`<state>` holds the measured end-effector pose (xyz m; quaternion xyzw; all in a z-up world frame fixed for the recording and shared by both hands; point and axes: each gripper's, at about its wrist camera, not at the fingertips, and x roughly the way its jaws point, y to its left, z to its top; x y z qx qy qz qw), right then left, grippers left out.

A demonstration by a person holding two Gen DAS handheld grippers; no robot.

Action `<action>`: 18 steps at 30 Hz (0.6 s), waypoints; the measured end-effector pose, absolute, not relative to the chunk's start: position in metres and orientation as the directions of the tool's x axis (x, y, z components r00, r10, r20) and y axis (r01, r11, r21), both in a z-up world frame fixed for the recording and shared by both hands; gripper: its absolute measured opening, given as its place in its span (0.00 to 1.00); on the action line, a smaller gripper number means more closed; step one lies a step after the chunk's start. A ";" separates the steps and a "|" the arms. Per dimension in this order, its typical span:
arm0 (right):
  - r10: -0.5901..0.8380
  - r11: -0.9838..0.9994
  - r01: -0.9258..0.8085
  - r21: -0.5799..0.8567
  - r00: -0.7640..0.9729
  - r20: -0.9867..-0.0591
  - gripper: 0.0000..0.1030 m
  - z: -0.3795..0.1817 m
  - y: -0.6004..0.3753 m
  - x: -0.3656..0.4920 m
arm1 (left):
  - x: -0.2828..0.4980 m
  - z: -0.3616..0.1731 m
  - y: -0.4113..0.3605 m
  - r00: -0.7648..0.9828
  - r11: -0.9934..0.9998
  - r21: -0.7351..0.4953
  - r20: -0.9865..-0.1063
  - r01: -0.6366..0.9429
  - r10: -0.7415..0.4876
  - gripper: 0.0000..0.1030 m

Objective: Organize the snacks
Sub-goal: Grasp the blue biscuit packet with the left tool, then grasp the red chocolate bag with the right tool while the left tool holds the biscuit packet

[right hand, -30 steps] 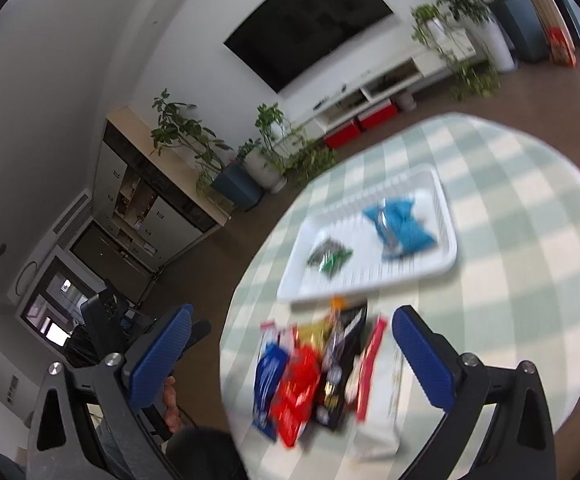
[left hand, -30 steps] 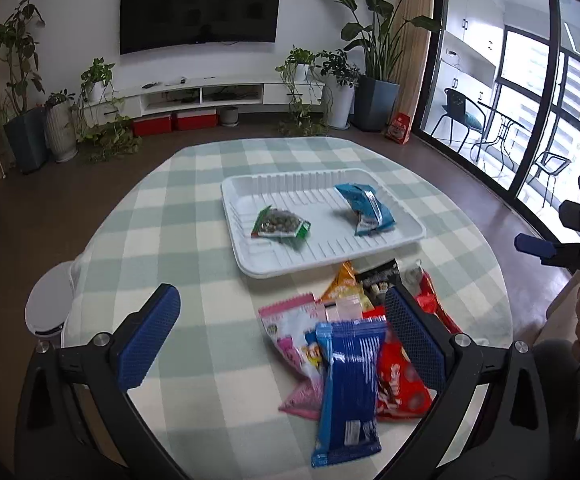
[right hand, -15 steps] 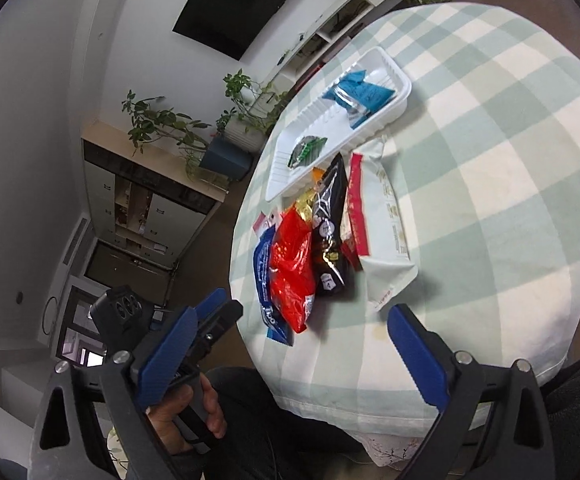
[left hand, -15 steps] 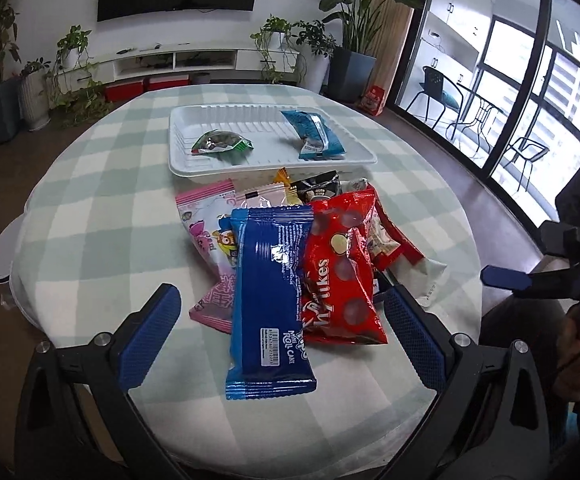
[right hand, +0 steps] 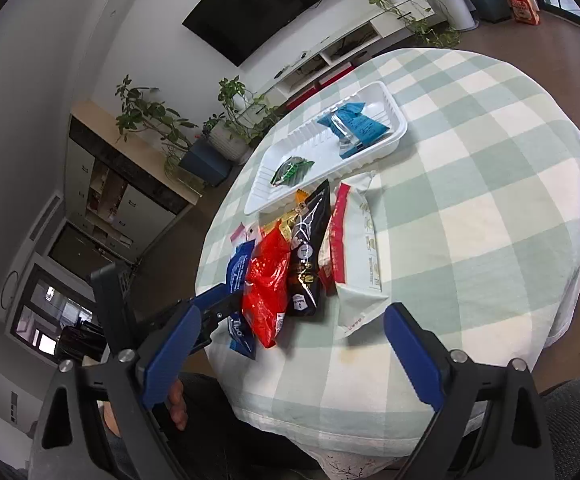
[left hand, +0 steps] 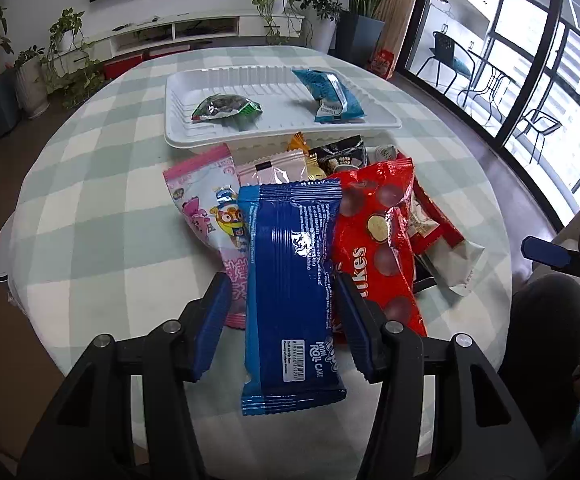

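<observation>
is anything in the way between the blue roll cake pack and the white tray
Not on the table, but a lifted path looks clear. The blue roll cake pack lies between the closing left gripper fingers. The pale pink packet and other snacks lie between it and the white tray.

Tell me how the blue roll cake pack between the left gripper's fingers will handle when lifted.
The blue roll cake pack has glossy film, so it may slip as the left gripper closes on it. It looks puffy, probably light. Its long ends may droop.

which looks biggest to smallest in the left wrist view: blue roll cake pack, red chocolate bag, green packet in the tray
1. blue roll cake pack, though it lies nearest the camera
2. red chocolate bag, fairly close in size
3. green packet, smallest but farthest, in the white tray
</observation>
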<state>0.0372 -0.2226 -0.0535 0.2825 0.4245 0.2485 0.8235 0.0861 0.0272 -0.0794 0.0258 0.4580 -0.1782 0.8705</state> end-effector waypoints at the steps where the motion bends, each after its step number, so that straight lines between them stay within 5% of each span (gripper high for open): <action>1: 0.649 0.720 -0.174 0.672 0.513 -0.562 0.93 -0.054 -0.221 0.037 | 0.088 -0.081 0.027 0.511 0.935 -0.115 -0.812 0.335 -0.283 0.50; 5: 0.643 0.731 -0.183 0.657 0.509 -0.573 0.93 -0.053 -0.217 0.035 | 0.094 -0.086 0.024 0.495 0.934 -0.109 -0.824 0.340 -0.277 0.48; 7: 0.635 0.741 -0.185 0.646 0.506 -0.583 0.93 -0.053 -0.215 0.035 | 0.095 -0.088 0.022 0.481 0.927 -0.118 -0.827 0.357 -0.291 0.28; 18: 0.608 0.770 -0.179 0.613 0.497 -0.619 0.92 -0.056 -0.206 0.036 | 0.084 -0.078 0.033 0.494 0.911 -0.194 -0.789 0.364 -0.365 0.24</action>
